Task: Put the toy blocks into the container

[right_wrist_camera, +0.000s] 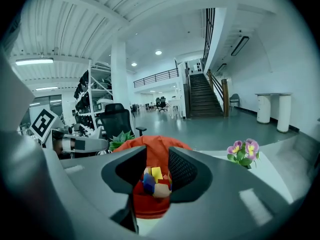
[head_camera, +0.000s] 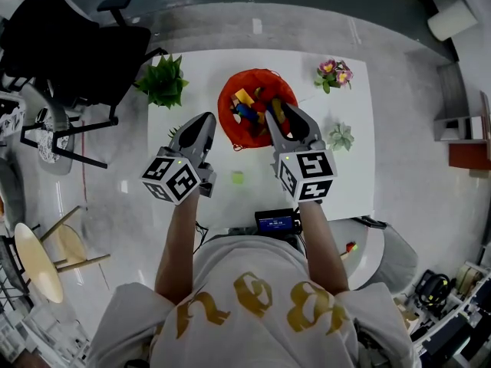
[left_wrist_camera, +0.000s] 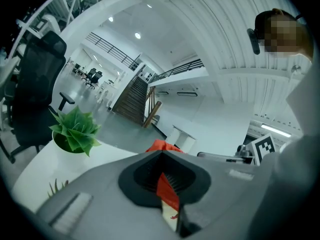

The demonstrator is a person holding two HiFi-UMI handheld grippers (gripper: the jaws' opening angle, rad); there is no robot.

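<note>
My left gripper (head_camera: pixel 205 119) has its jaws drawn together with only a thin slit between them, and they hold nothing. Its tip sits just beside the 8 o'clock side of the red fabric container (head_camera: pixel 230 98); through the slit in the left gripper view (left_wrist_camera: pixel 161 158) I see a sliver of that red cloth. My right gripper (head_camera: pixel 282 115) has its jaws spread apart and empty, reaching over the container's 5 o'clock rim. In the right gripper view (right_wrist_camera: pixel 157 156) the container (right_wrist_camera: pixel 150 206) fills the gap between them. The coloured toy blocks (head_camera: pixel 252 110), yellow, blue and red, lie heaped inside it (right_wrist_camera: pixel 153 180). One small pale-green cube (head_camera: pixel 237 178) lies on the white table (head_camera: pixel 353 182) at 6 o'clock from the container, between my two grippers and touching neither. A leafy green potted plant (head_camera: pixel 163 81) stands at 9 o'clock from the container, a pot of pink and yellow flowers (head_camera: pixel 334 73) at 2 o'clock, and a small pale succulent (head_camera: pixel 340 136) at 4 o'clock.
</note>
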